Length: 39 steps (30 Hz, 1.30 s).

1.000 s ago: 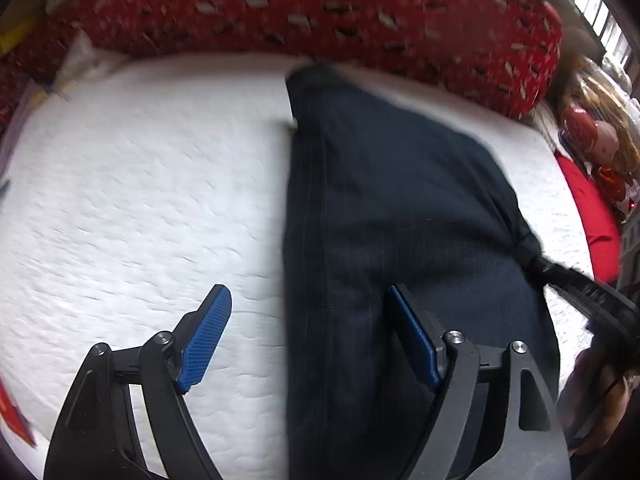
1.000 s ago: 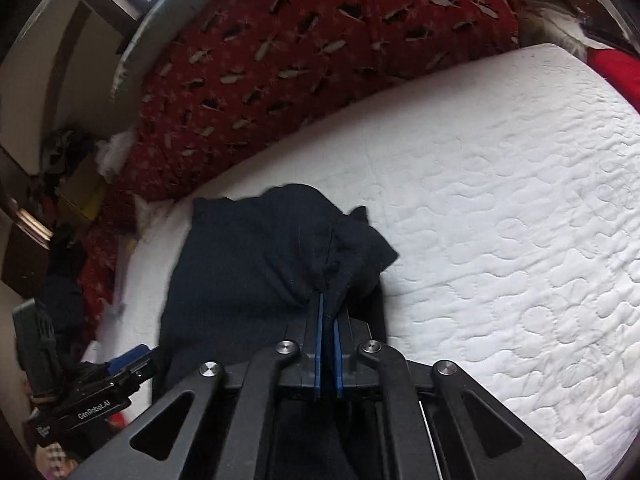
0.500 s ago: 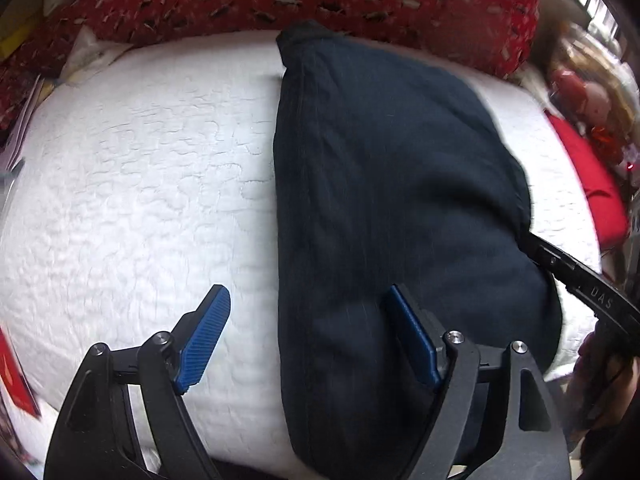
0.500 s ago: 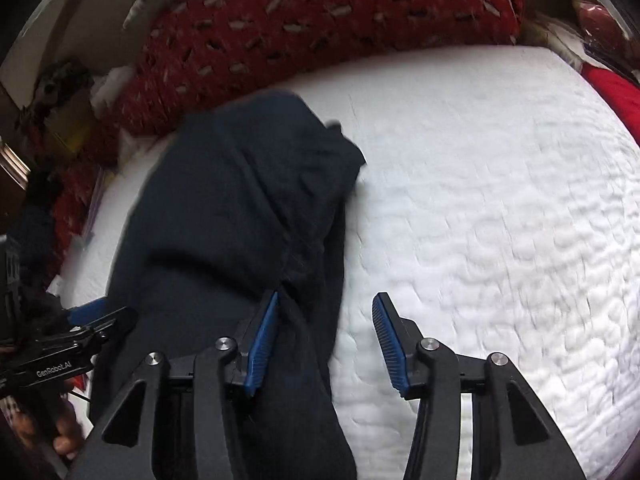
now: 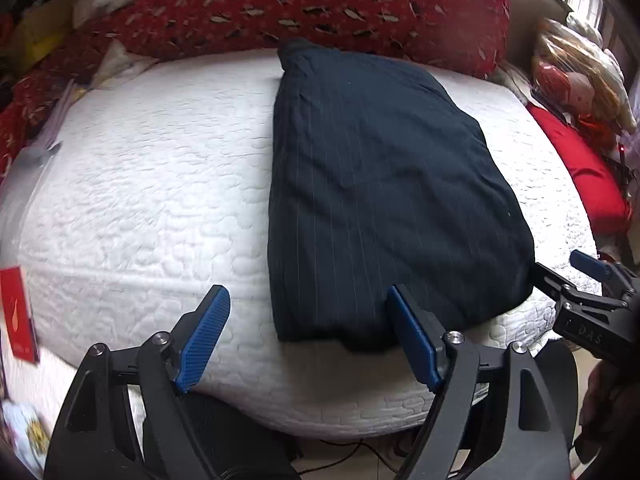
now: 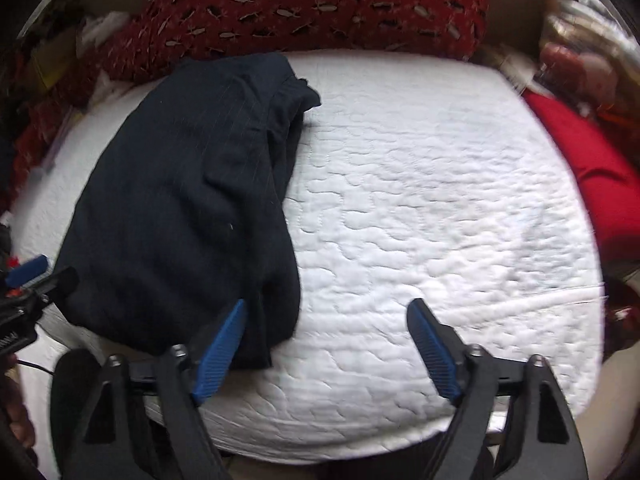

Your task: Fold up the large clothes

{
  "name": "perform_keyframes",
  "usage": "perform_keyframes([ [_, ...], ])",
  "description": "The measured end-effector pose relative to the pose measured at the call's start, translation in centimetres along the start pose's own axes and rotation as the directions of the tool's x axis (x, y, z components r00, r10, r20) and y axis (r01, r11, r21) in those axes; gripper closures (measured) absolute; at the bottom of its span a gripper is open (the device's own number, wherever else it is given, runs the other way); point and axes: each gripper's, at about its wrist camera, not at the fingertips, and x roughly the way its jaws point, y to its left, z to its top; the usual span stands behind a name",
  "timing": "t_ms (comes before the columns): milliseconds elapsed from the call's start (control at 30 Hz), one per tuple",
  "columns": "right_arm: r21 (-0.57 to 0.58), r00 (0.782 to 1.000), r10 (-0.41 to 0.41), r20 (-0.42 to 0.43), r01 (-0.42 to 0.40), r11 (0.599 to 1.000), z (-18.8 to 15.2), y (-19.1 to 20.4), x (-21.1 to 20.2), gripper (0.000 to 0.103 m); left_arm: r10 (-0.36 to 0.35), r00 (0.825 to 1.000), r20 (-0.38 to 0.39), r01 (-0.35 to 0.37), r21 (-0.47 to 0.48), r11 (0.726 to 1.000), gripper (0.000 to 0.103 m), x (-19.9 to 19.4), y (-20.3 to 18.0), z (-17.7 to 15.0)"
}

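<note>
White quilted mattress [image 5: 140, 208] filled both views, with a red patterned bolster [image 5: 320, 4] along its far edge and clutter beyond.

From the tongs outward: my left gripper [image 5: 308, 336] stood spread wide with nothing between its blue pads, hanging over the near edge of the mattress, the garment's near left corner just ahead of it. My right gripper [image 6: 326, 354] had its jaws opening, and no cloth sat between them; its left pad was just beside the garment's near right corner, its right pad over bare quilt. In the left view I could see the right gripper off to the side, past the garment's right edge.

Between and ahead of both lay the dark pinstriped garment [image 5: 380, 184], folded into a long slab on the middle of the mattress. Its long axis ran from the near edge toward the bolster, narrowing at the far end, which nearly touched the bolster. Its left edge was straight and clean; its right side, in the right view, was bunched and rumpled, with a loose flap at the far right corner.

I judged the release step nearly done. To do it well I needed both grippers clear without dragging the cloth, then a tidy of the lumpy right side, and a grip on both near corners together so that the next fold, near end carried toward the bolster, would land square.
</note>
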Motion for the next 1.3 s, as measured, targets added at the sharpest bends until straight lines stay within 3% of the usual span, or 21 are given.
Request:
perform_keyframes([
  [67, -0.028, 0.999, -0.031, 0.019, 0.032, 0.999, -0.8, 0.0, -0.8, 0.018, 0.005, 1.000, 0.012, -0.005, -0.016, 1.000, 0.022, -0.8, -0.2, -1.4],
  [333, -0.026, 0.999, -0.006, 0.049, 0.008, 1.000, -4.4, 0.8, -3.3, 0.017, 0.055, 0.998, 0.035, -0.055, 0.000, 0.999, 0.022, -1.4, -0.8, -3.6],
  [633, -0.037, 0.993, -0.028, 0.118, 0.032, 0.999, -4.5, 0.6, -4.1, 0.017, 0.078, 0.995, 0.062, -0.080, 0.039, 0.996, 0.022, -2.4, -2.5, -4.4],
  [1000, -0.018, 0.970, -0.024, 0.243, 0.029, 0.999, -4.7, 0.5, -7.1, 0.015, 0.065, 0.994, 0.089, -0.067, 0.022, 0.997, 0.022, -3.4, -2.3, -4.8],
  [1300, -0.037, 0.973, -0.052, 0.225, 0.062, 0.997, -4.4, 0.9, -6.8, 0.015, 0.051, 0.995, 0.090, -0.054, 0.036, 0.998, 0.022, -3.6, -2.7, -5.1],
])
